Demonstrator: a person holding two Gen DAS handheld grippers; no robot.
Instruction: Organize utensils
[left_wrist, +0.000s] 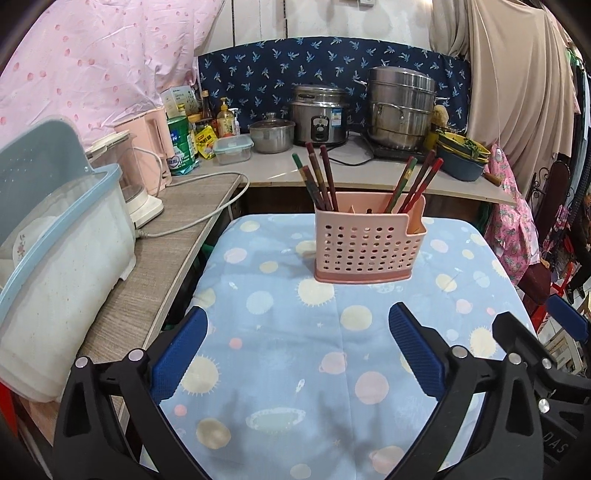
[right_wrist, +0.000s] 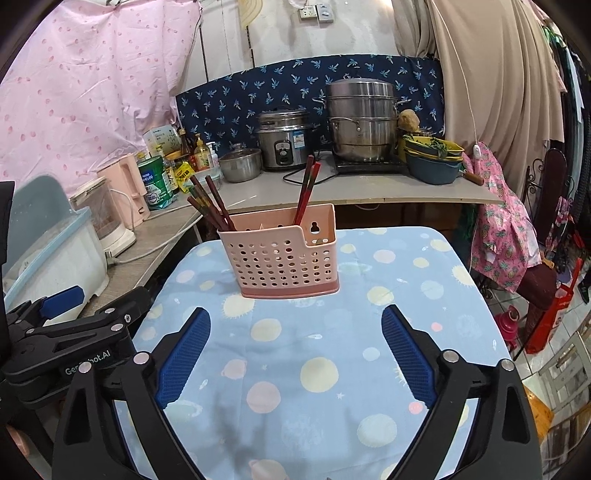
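A pink perforated utensil holder (left_wrist: 367, 243) stands upright on the table with the blue planet-print cloth (left_wrist: 288, 369). Dark red chopsticks lean in its left compartment (left_wrist: 321, 181) and in its right compartment (left_wrist: 413, 184). My left gripper (left_wrist: 297, 325) is open and empty, low over the cloth, well short of the holder. In the right wrist view the holder (right_wrist: 284, 254) stands ahead and slightly left, with chopsticks at its left (right_wrist: 210, 203) and middle (right_wrist: 306, 192). My right gripper (right_wrist: 295, 325) is open and empty. The left gripper's body (right_wrist: 66, 332) shows at the left edge there.
A wooden side counter (left_wrist: 177, 243) on the left carries a blue-rimmed plastic bin (left_wrist: 62, 258), a blender and a cable. The back counter (left_wrist: 280, 166) holds a rice cooker (left_wrist: 319, 114), a steel steamer pot (left_wrist: 400, 107), bottles and bowls. Clothes hang at the right (right_wrist: 506, 229).
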